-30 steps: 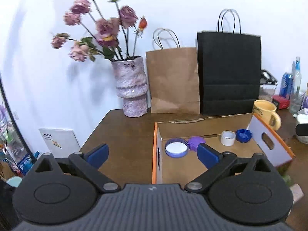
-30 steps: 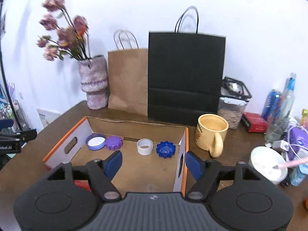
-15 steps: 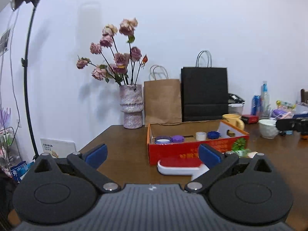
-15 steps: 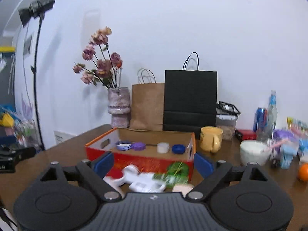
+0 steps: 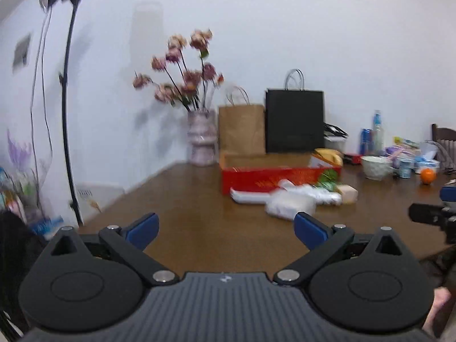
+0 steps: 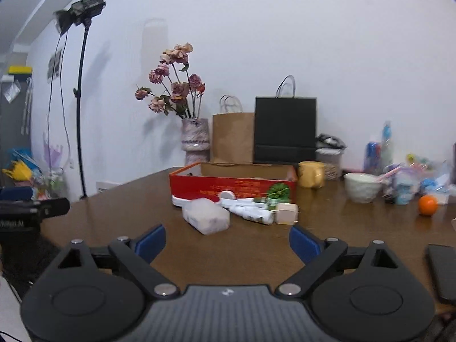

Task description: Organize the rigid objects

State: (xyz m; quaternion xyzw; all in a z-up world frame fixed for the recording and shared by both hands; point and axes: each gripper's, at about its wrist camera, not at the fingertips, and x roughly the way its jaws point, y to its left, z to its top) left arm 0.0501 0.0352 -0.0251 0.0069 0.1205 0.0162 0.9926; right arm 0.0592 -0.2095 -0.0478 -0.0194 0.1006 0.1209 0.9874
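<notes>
A red cardboard box (image 6: 230, 186) (image 5: 279, 178) stands mid-table, its inside hidden from this low angle. In front of it lie a frosted plastic container (image 6: 205, 216) (image 5: 290, 205), a white and red flat piece (image 6: 182, 201), a white tube (image 6: 250, 212) and a small beige block (image 6: 286, 213) (image 5: 347, 193). My right gripper (image 6: 226, 240) hovers low over the near table, short of this pile; its jaws are opening with nothing between them. My left gripper (image 5: 225, 228) is open and empty, well back from the pile and to its left.
Behind the box stand a vase of dried flowers (image 6: 195, 139), a brown paper bag (image 6: 232, 138), a black paper bag (image 6: 285, 131) and a yellow mug (image 6: 310, 173). A white bowl (image 6: 362, 186), an orange (image 6: 427, 205), bottles and a dark phone (image 6: 441, 270) crowd the right. A light stand (image 6: 81, 94) rises at the left.
Both grippers have pulled back from over the box and sunk toward the table, so the box looks smaller and its contents are hidden. The right jaws have spread wider.
</notes>
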